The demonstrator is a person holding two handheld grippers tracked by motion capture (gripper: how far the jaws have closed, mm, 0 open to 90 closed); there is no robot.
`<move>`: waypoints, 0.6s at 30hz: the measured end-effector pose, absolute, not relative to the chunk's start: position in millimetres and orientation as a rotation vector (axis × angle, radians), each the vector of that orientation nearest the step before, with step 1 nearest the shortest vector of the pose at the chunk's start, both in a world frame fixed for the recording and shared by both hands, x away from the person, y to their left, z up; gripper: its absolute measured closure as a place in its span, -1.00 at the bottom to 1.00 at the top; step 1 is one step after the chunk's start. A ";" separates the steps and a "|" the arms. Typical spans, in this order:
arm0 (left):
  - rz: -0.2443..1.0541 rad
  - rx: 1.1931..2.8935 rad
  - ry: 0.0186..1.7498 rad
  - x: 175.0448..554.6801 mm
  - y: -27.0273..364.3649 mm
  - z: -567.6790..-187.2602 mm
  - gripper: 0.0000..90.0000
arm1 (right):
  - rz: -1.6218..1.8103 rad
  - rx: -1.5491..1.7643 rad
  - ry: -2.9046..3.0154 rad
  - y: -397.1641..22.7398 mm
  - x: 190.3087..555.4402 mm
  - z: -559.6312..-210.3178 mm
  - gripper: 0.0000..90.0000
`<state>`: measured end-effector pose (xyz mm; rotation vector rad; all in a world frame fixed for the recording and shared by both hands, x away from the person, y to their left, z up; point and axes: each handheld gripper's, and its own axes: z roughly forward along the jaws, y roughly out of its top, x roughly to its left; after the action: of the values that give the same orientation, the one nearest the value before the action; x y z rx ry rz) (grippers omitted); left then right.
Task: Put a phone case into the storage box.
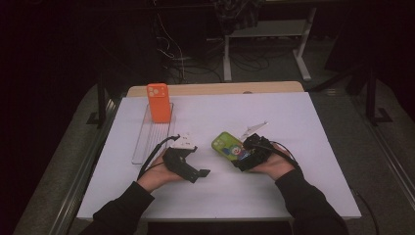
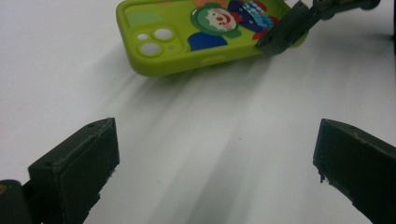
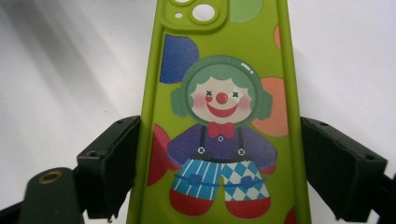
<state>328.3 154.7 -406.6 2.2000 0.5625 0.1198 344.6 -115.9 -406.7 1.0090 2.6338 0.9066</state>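
Grasping green phone case (image 1: 228,146) by its long edges, right gripper (image 1: 250,155) sits mid-surface (image 1: 293,127); left gripper (image 1: 188,166) released, nearby. Orange case (image 1: 158,102) in clear rack (image 1: 152,134) far left; right side open.

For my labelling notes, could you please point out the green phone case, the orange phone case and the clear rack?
green phone case (image 3: 219,107): right gripper view, clown's face.
orange phone case (image 1: 159,104): high view, its back.
clear rack (image 1: 147,144): high view, bare near part.

Phone case (image 1: 229,146) on the worktop (image 1: 293,127) right of centre, right tool (image 1: 246,157) clamped on its near end, left tool (image 1: 195,172) to its left, second case (image 1: 158,102) upright in a tray (image 1: 147,142) at far left.
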 end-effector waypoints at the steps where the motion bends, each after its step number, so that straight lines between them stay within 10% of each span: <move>1: 0.120 2.197 0.552 328.9 154.7 -404.6 -1.00 | 0.913 0.990 2.640 -118.7 345.3 -404.4 -0.66; 18: 0.062 2.225 0.230 348.0 139.2 -362.4 -1.00 | 1.026 0.411 2.859 -129.1 353.5 -382.9 -0.66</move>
<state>348.0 139.2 -362.4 2.2247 0.2296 0.0619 353.5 -129.1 -382.9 0.4109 2.8587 1.0259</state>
